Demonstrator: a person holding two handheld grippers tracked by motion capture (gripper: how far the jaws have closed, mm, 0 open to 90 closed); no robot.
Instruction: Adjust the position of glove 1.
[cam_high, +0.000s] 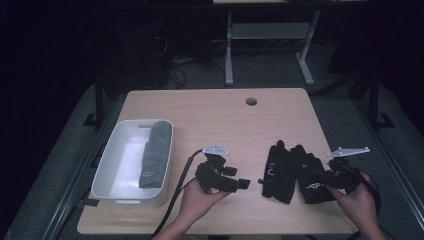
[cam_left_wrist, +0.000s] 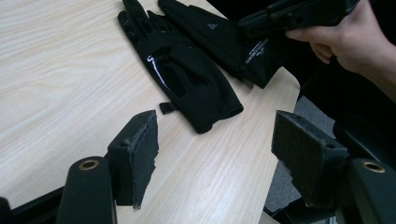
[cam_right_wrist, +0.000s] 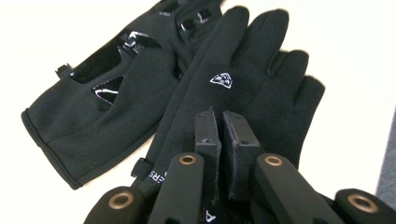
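Right gripper (cam_right_wrist: 218, 122): jaws pinched together on cuff of right glove (cam_right_wrist: 243, 88). Left gripper (cam_left_wrist: 224, 154): open, empty, near left glove (cam_left_wrist: 182, 74). Bin (cam_high: 107, 167) far left holds 1 grey cloth (cam_high: 155, 152).

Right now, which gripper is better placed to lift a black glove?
Right. The right gripper is shut over the cuff end of the right-hand glove, seemingly pinching its fabric. The left gripper hangs open, short of the other glove.

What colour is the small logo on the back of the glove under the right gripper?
White, on the black glove; the logo shows best in the right gripper view.
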